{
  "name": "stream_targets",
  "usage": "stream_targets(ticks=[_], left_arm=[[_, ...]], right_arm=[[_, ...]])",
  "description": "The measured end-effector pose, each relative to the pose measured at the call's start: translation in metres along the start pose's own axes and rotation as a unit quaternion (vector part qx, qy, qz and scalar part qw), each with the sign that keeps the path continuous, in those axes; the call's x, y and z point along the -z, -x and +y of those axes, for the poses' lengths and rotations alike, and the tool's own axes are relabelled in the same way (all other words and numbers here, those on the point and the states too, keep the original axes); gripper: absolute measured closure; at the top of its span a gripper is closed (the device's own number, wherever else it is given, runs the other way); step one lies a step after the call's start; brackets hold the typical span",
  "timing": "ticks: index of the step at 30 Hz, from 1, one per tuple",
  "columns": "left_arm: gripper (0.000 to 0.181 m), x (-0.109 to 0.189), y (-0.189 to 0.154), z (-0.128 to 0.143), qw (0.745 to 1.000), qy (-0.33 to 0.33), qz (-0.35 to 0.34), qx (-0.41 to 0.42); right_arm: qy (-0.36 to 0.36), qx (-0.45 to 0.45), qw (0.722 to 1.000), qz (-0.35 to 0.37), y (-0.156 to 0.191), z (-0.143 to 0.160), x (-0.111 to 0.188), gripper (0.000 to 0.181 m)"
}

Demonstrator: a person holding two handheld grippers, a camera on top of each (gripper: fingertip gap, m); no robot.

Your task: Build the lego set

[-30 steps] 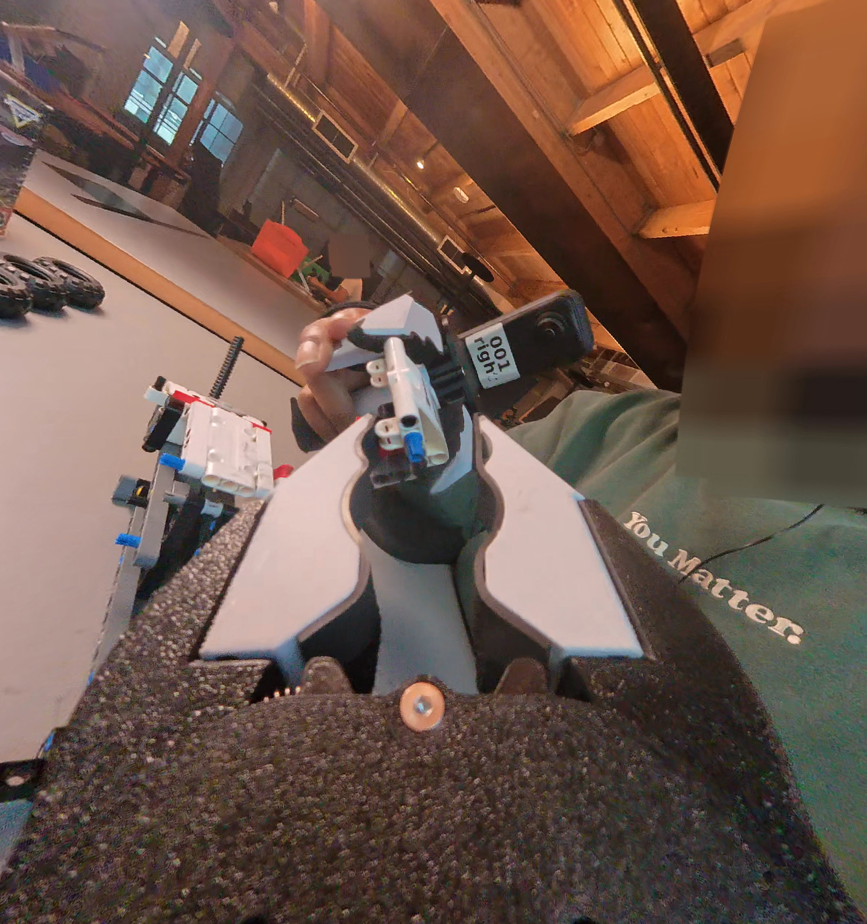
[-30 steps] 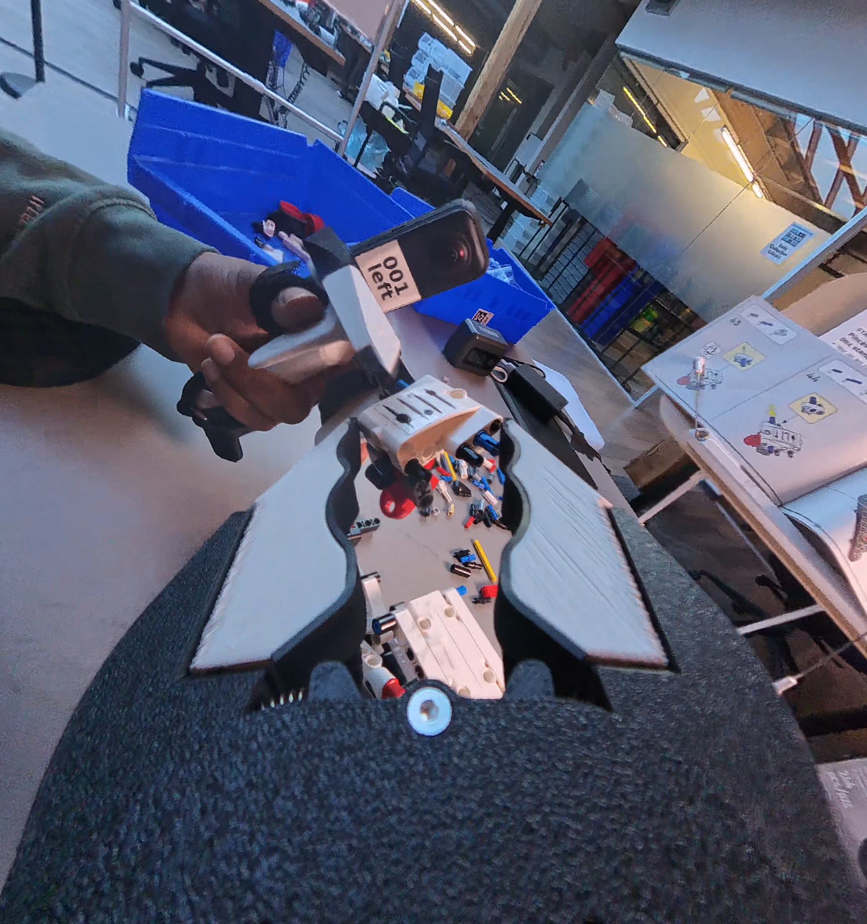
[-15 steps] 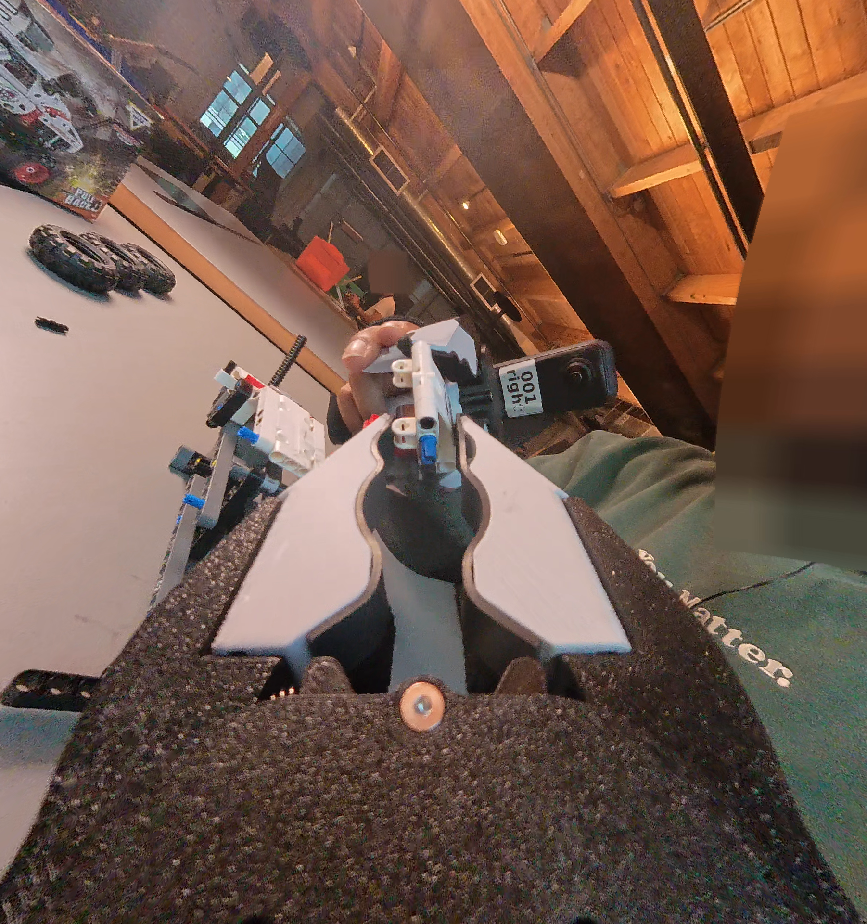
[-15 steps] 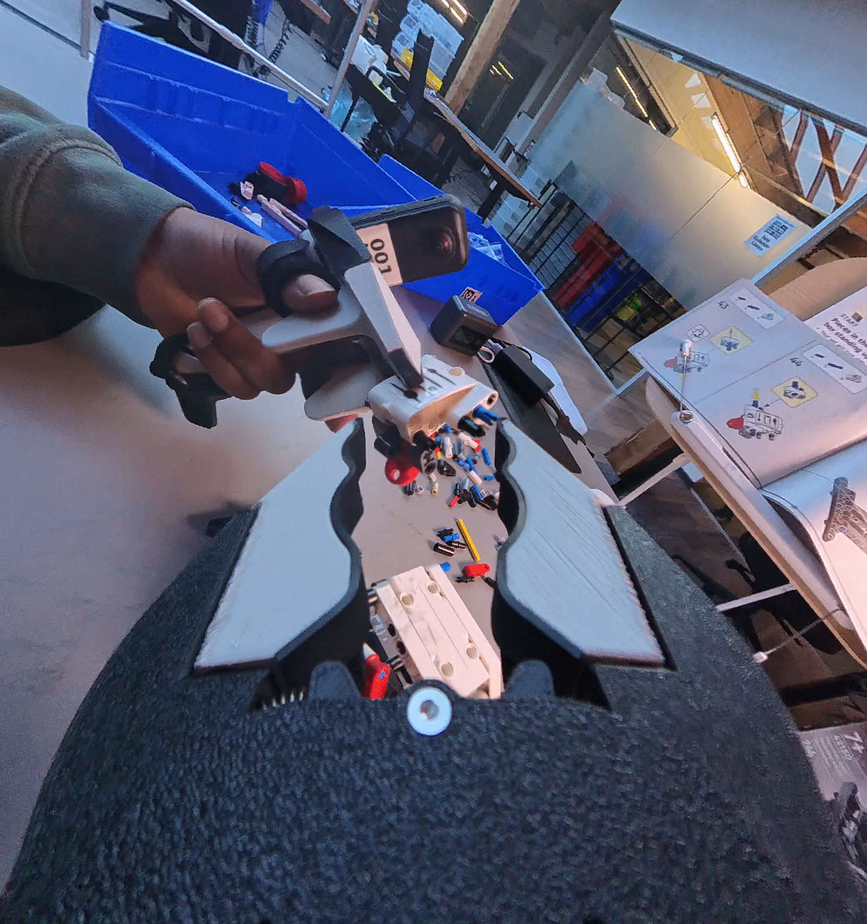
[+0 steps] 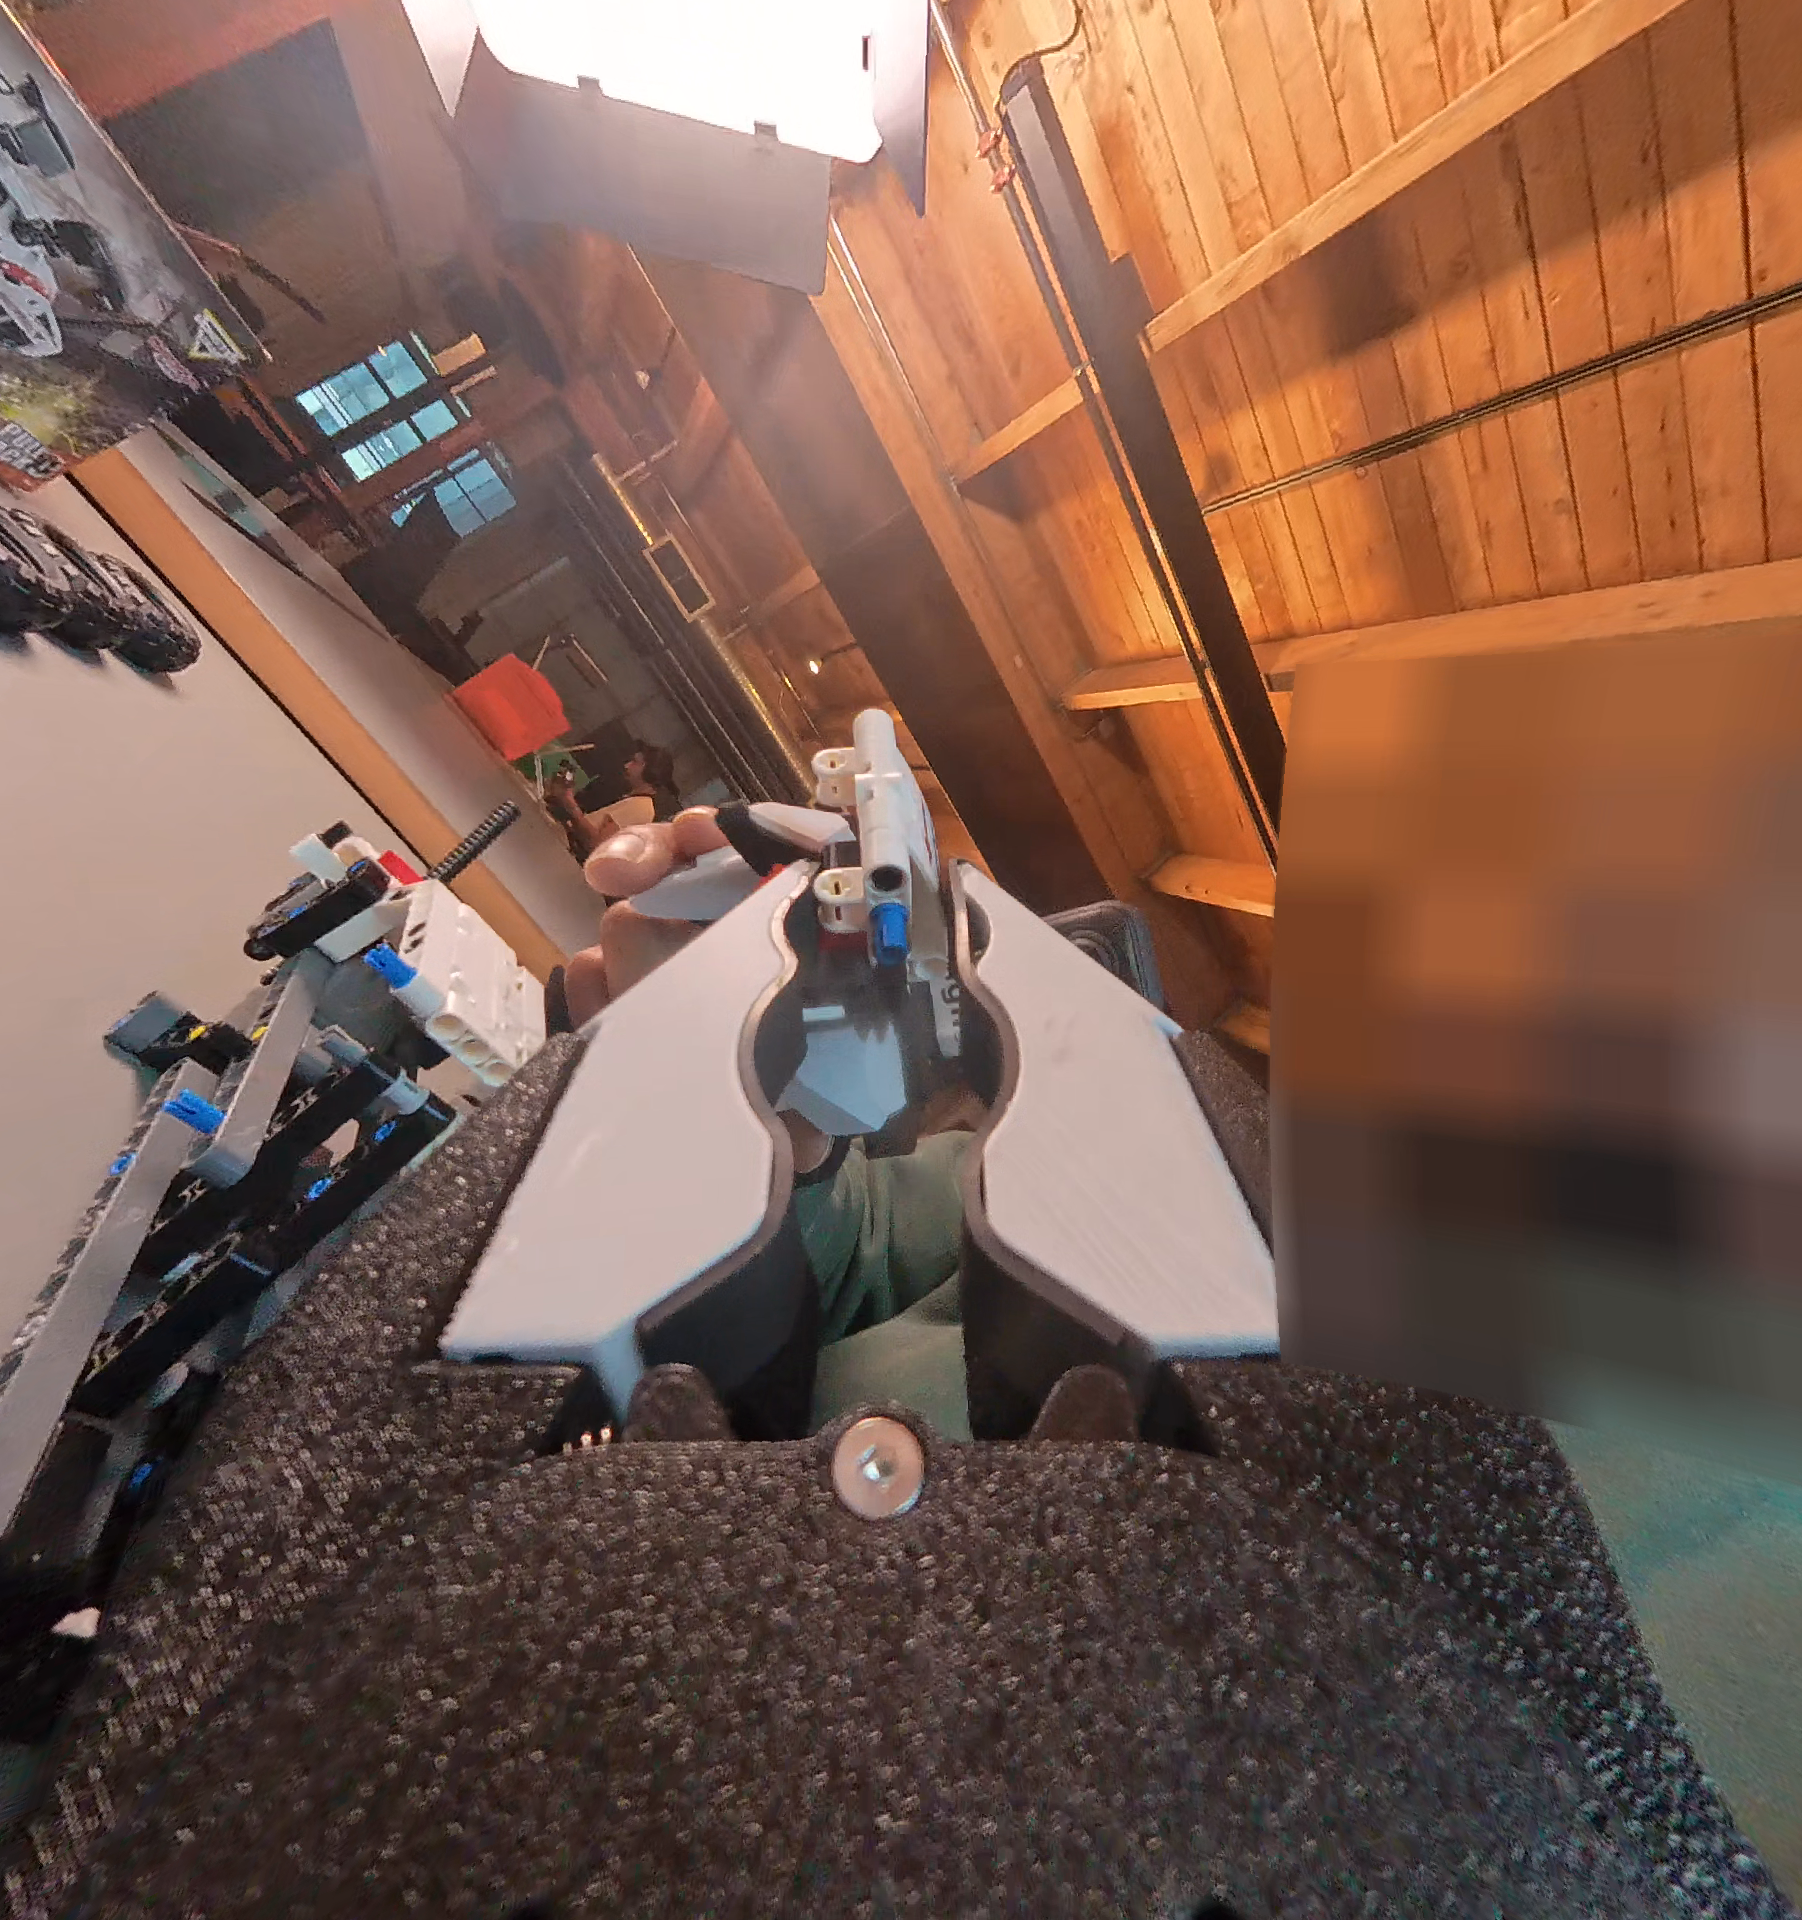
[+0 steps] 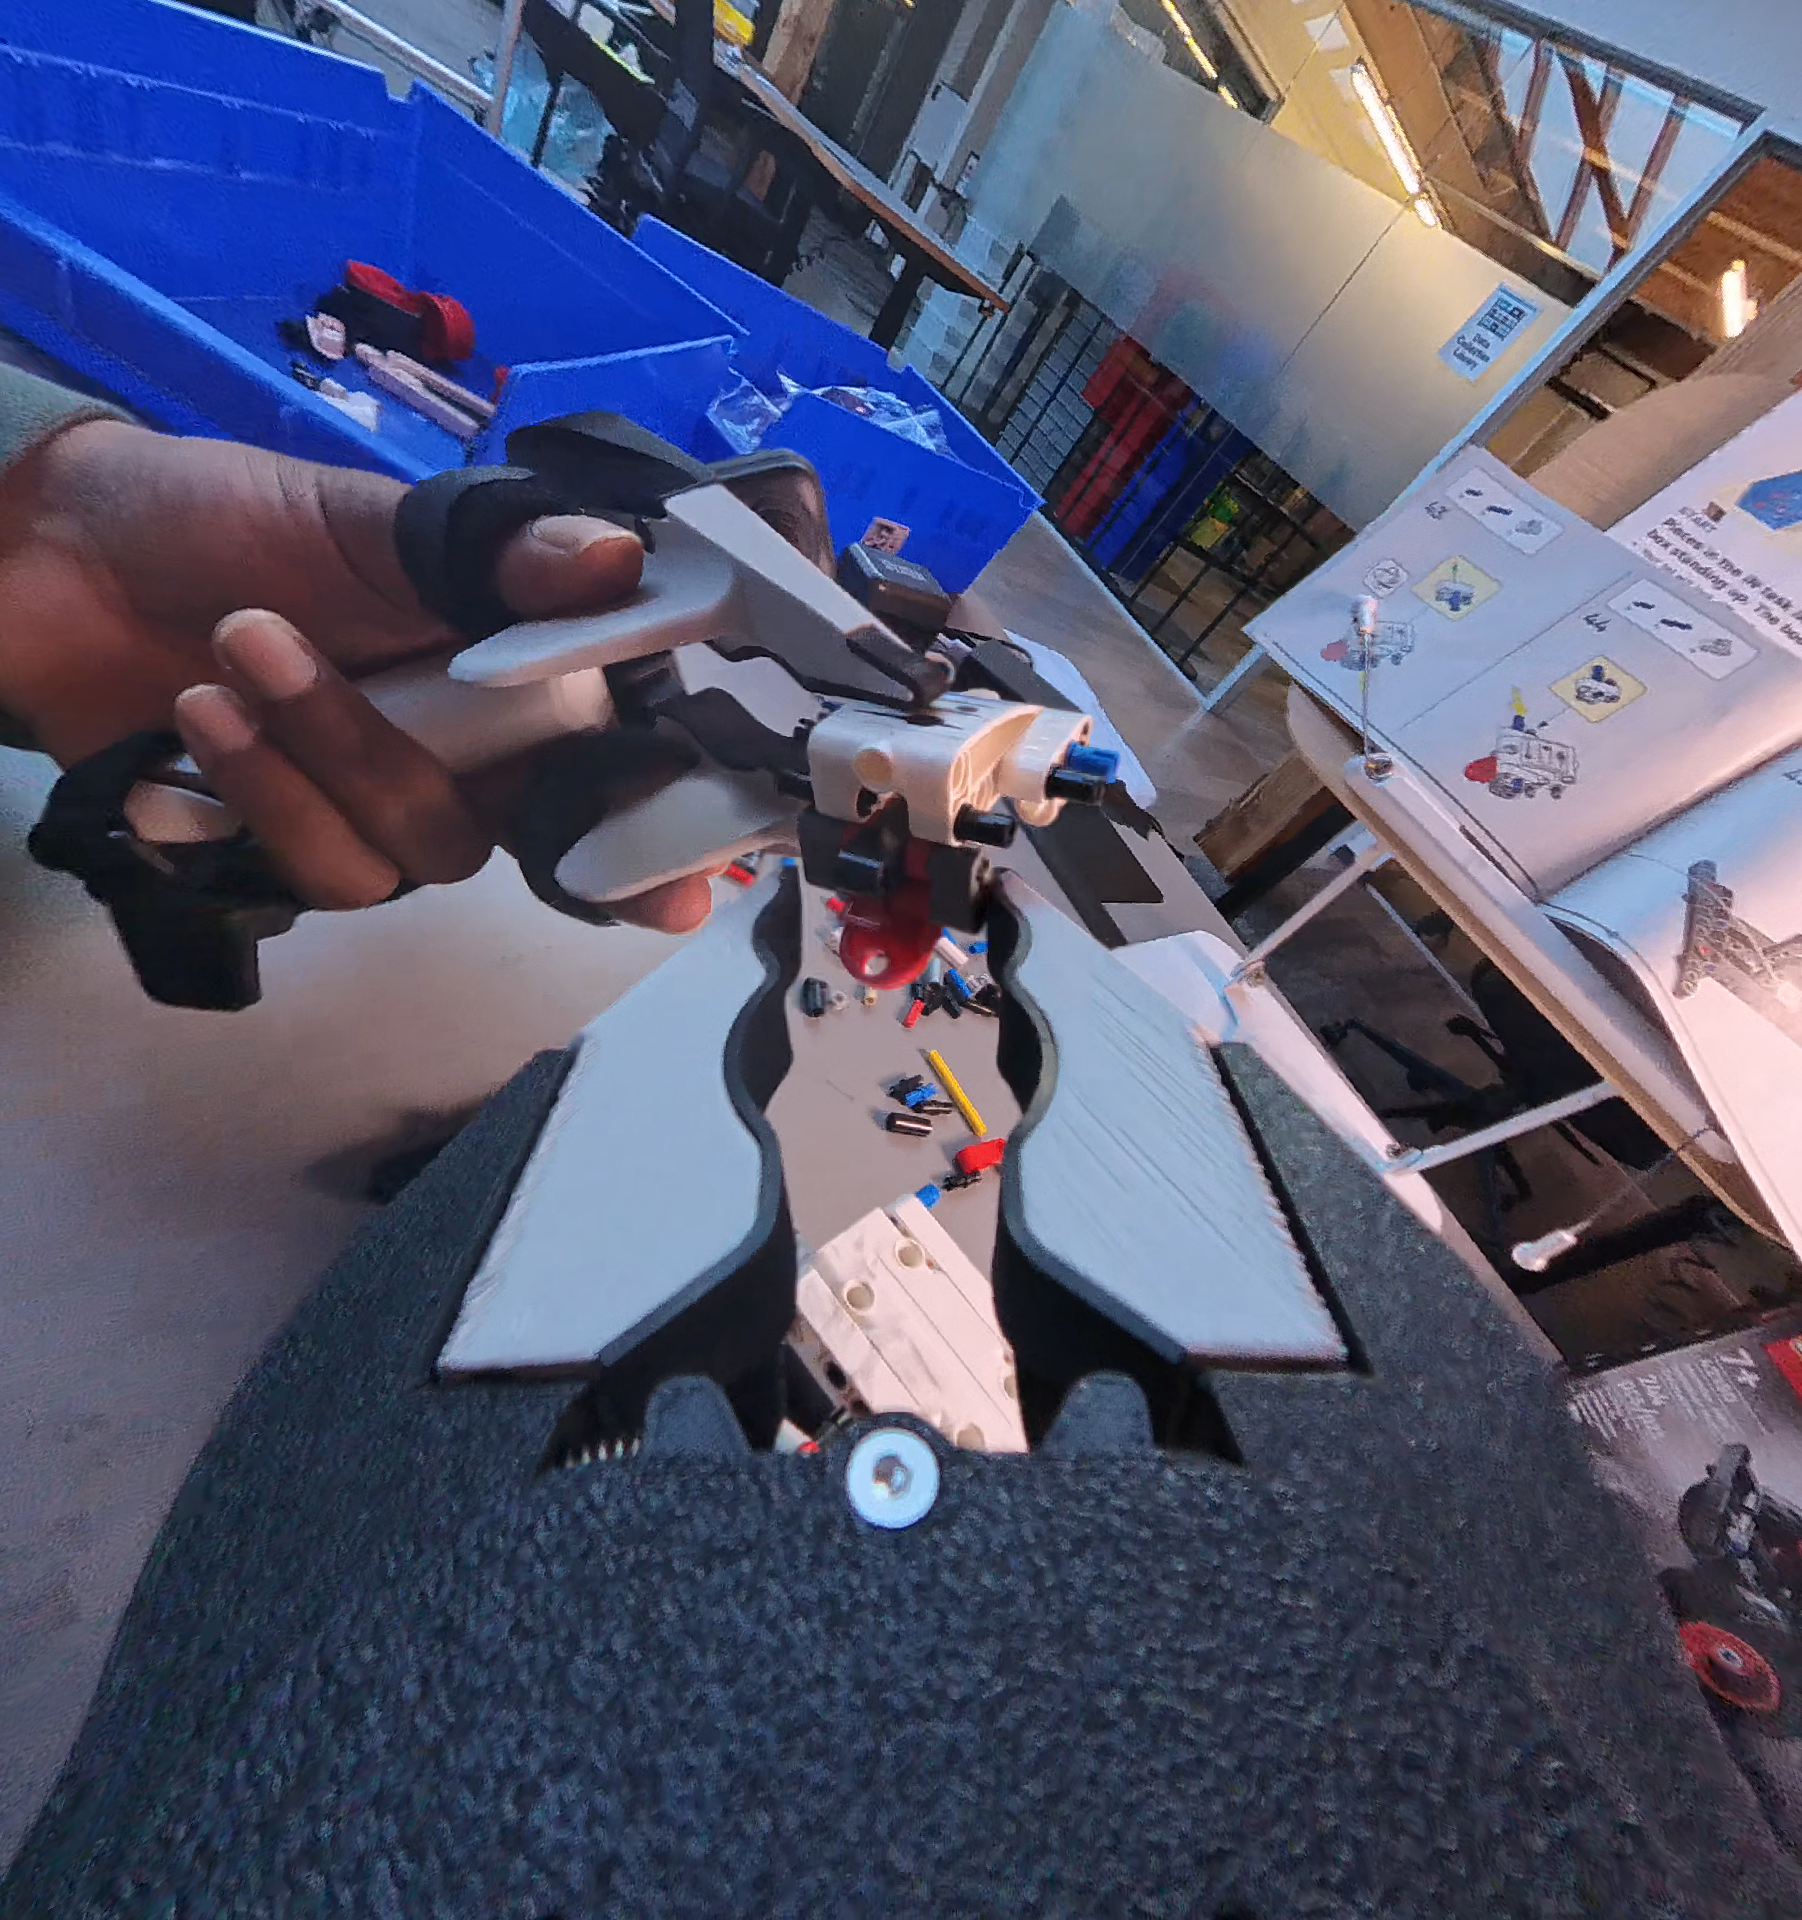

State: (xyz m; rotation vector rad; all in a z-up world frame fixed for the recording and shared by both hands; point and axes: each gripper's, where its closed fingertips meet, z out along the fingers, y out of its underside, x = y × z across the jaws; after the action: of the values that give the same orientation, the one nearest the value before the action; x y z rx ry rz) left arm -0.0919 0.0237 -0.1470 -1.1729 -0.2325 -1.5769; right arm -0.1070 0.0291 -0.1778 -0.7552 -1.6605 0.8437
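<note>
A small Lego sub-assembly (image 6: 928, 769) with a white panel, a blue pin, black blocks and a red piece hangs in the air above the table. My left gripper (image 6: 876, 727), held by a hand, is shut on its white panel from above and below. In the left wrist view the panel (image 5: 881, 873) stands edge-on between my left gripper's (image 5: 881, 894) tips. My right gripper (image 6: 892, 899) has its tips closed against the black lower blocks of the sub-assembly. The larger grey and black chassis model (image 5: 284, 1070) rests on the table to the left; its white panel (image 6: 907, 1320) shows under my right gripper.
Several loose small pieces (image 6: 928, 1049) lie on the grey table. An open instruction booklet (image 6: 1499, 665) stands on a stand at right. Blue bins (image 6: 201, 239) are at the back. Black tyres (image 5: 66, 592) and the set's box (image 5: 24, 239) sit at far left. Left and right tips are no more than a few centimetres apart.
The left gripper turned the sub-assembly so its panel lies flat. The right gripper's jaws narrowed onto its black lower part. Both views tilted upward.
</note>
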Motion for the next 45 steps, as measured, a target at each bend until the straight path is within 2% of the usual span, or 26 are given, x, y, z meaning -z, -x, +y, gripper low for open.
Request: stream_targets(ticks=[2, 8, 10, 16, 19, 22, 24, 26, 29, 32, 39, 41, 45], left_arm=[[0.157, 0.0, 0.002, -0.002, 1.0, -0.014, -0.004, 0.001], [0.154, 0.003, 0.016, -0.003, 0.998, -0.025, -0.057, -0.032], [0.153, 0.006, 0.019, -0.005, 0.995, -0.025, -0.077, -0.052], [0.152, 0.006, 0.021, -0.003, 0.99, 0.003, -0.109, -0.084], [0.148, 0.017, 0.022, -0.015, 0.98, 0.007, -0.145, -0.133], [0.132, 0.017, 0.02, -0.013, 0.962, 0.06, -0.17, -0.204], [0.12, 0.013, 0.023, 0.001, 0.943, 0.113, -0.187, -0.251], [0.117, 0.005, 0.023, 0.018, 0.935, 0.156, -0.176, -0.266], [0.133, -0.002, 0.021, 0.038, 0.944, 0.189, -0.143, -0.229], [0.133, 0.0, 0.022, 0.037, 0.955, 0.183, -0.133, -0.19], [0.135, 0.001, 0.018, 0.027, 0.987, 0.123, -0.08, -0.061], [0.136, 0.003, 0.016, 0.016, 0.994, 0.087, -0.064, -0.03], [0.136, 0.016, 0.03, -0.002, 0.994, 0.042, -0.103, -0.02]], right_arm=[[0.013, 0.006, 1.0, 0.006, -0.002, 0.003, 0.0, 0.149], [0.044, -0.059, 0.997, -0.039, 0.003, 0.014, 0.001, 0.15], [0.044, -0.066, 0.996, -0.047, 0.004, 0.014, 0.002, 0.157], [0.05, -0.02, 0.996, -0.064, 0.005, 0.017, 0.007, 0.157], [0.051, -0.018, 0.995, -0.079, 0.005, 0.016, 0.013, 0.157], [0.051, -0.025, 0.994, -0.091, 0.005, 0.016, 0.015, 0.157], [0.043, -0.021, 0.992, -0.114, 0.012, 0.015, 0.017, 0.157], [0.035, -0.012, 0.99, -0.134, 0.021, 0.012, 0.018, 0.157], [0.044, 0.003, 0.987, -0.155, 0.029, 0.016, 0.02, 0.157], [0.045, 0.001, 0.985, -0.164, 0.03, 0.019, 0.021, 0.156], [0.05, -0.003, 0.986, -0.16, 0.028, 0.02, 0.022, 0.155], [0.063, 0.008, 0.988, -0.143, 0.02, 0.025, 0.022, 0.154], [0.027, -0.005, 0.991, -0.129, 0.014, 0.01, 0.024, 0.148]])
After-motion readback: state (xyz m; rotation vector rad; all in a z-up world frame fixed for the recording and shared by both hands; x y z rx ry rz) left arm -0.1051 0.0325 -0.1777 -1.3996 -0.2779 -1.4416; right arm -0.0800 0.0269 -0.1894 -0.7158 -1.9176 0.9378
